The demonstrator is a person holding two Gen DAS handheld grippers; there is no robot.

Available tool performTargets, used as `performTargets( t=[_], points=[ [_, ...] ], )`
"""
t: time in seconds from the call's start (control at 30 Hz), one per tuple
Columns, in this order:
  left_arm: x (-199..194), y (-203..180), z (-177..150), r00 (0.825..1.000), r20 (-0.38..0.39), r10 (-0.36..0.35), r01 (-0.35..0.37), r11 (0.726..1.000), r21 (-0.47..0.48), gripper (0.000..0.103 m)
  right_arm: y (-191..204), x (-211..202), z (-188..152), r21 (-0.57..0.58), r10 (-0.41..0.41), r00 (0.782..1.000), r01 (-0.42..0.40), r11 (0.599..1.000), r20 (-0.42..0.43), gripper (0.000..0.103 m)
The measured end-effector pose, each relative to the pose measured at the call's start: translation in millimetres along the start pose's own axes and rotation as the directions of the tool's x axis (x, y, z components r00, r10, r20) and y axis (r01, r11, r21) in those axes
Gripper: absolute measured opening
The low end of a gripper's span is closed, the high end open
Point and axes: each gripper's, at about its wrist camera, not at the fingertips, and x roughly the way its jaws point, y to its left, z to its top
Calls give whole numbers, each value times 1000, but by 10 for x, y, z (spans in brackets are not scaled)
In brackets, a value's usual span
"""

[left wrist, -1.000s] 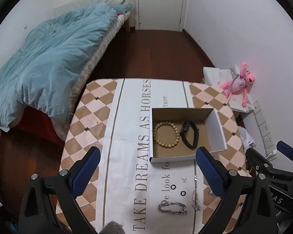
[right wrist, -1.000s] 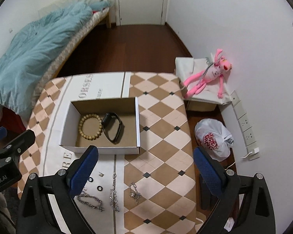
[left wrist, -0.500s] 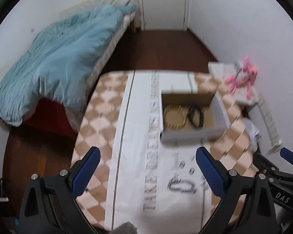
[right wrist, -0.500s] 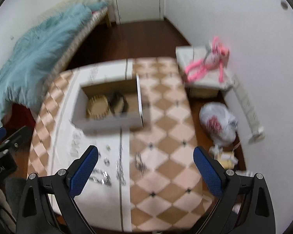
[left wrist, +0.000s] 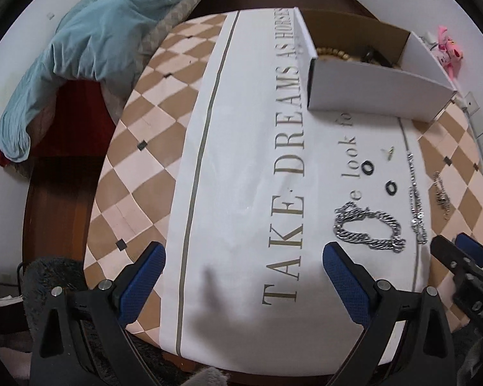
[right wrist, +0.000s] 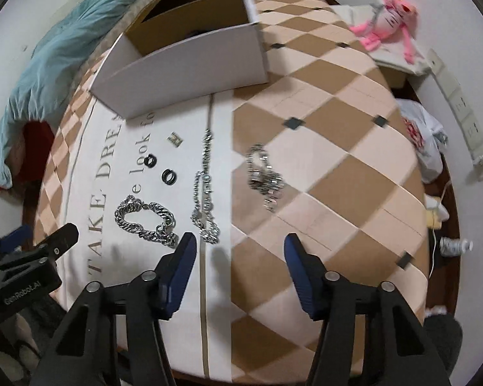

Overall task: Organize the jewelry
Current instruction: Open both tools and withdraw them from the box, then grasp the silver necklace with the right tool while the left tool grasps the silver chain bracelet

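A white cardboard box (left wrist: 370, 90) (right wrist: 190, 61) stands on the table; a wooden bead bracelet (left wrist: 333, 54) and a black band (left wrist: 378, 56) lie inside. In front of it lie a thick silver chain bracelet (left wrist: 368, 226) (right wrist: 144, 218), a long silver chain (left wrist: 415, 196) (right wrist: 204, 189), a crumpled silver chain (left wrist: 441, 193) (right wrist: 264, 173), two black rings (left wrist: 366, 167) (right wrist: 169, 176) and a small clasp (right wrist: 174, 138). My left gripper (left wrist: 241, 270) is open low over the white cloth. My right gripper (right wrist: 239, 254) is open just in front of the long chain.
The round table has a checkered cloth (right wrist: 338, 148) with a white lettered runner (left wrist: 241, 160). A bed with a blue duvet (left wrist: 90, 38) stands left. A pink plush toy (right wrist: 386, 22), a plastic bag (right wrist: 421, 138) and a power strip (right wrist: 460, 109) are to the right.
Both grippers have dropped low and close to the table's near edge. The jewelry now looms large in front of them. The right gripper's jaws stand narrower than before.
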Motion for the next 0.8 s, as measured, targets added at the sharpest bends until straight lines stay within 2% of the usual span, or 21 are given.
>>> performTargets(
  t=[0.17,0.23,0.3,0.37,0.4,0.53,0.57,0.6,0.8],
  points=[
    [81,17,-20,1000,-21,0,0,1000,1,100,238,115,11,-106,-58,998,60,993,21,57],
    [99,22,-21,1000,-26,-4,4,1000,3,100,345,149,-17,-163,-104,994,108,981,35,56],
    [105,9,-25,1000,-27,-3,3,1000,10,100,441,160,-48,-213,-129,990,138,967,59,43],
    [105,-14,-20,1000,-25,-7,7,1000,17,100,483,143,-75,-236,-129,989,143,961,75,10],
    [101,-32,-19,1000,-24,-10,10,1000,21,100,483,141,-78,-236,-132,989,145,961,71,10],
    [58,-135,-18,999,-15,-30,31,999,44,100,281,78,-55,-151,-103,993,111,982,57,8],
    [37,-184,-23,999,-11,-38,39,998,53,100,213,31,-45,-121,-89,994,96,988,65,3],
    [17,-242,-31,999,-7,-51,52,997,64,100,152,-15,-24,-99,-93,993,100,990,69,0],
    [-34,-615,-39,986,-10,-164,164,979,121,99,-192,-155,23,13,-82,994,82,997,66,0]
  ],
)
